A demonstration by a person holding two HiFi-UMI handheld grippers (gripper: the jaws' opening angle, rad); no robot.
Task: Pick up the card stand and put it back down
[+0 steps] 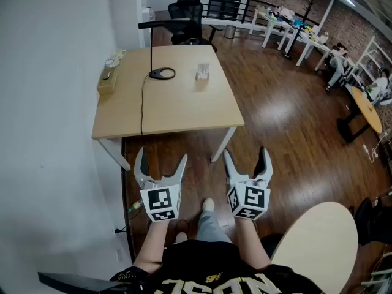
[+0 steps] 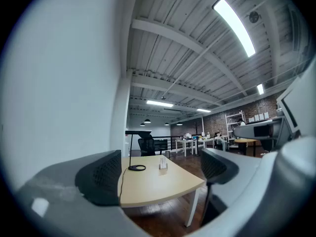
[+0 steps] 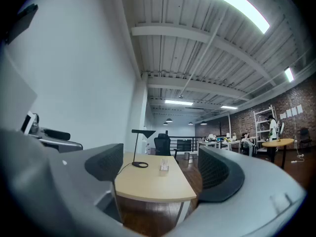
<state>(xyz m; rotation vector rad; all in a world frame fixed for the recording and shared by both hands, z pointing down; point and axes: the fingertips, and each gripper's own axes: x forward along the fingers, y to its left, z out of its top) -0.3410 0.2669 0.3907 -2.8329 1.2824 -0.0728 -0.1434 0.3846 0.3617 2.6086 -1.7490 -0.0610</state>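
Observation:
A small clear card stand [image 1: 203, 72] sits on the far half of a light wooden table [image 1: 177, 112]. It also shows as a tiny clear block, the card stand [image 2: 162, 164] in the left gripper view and the card stand [image 3: 164, 167] in the right gripper view. My left gripper [image 1: 160, 160] hangs open in front of the table's near edge, nothing between its fingers. My right gripper [image 1: 246, 158] is open too, beside it, also short of the table. Both are well away from the stand.
A black desk lamp [image 1: 160, 73] with a trailing cord stands left of the stand. A small box [image 1: 108, 81] lies at the table's left edge by the white wall. An office chair [image 1: 186, 14] is behind the table. A round table [image 1: 318, 250] is at my right.

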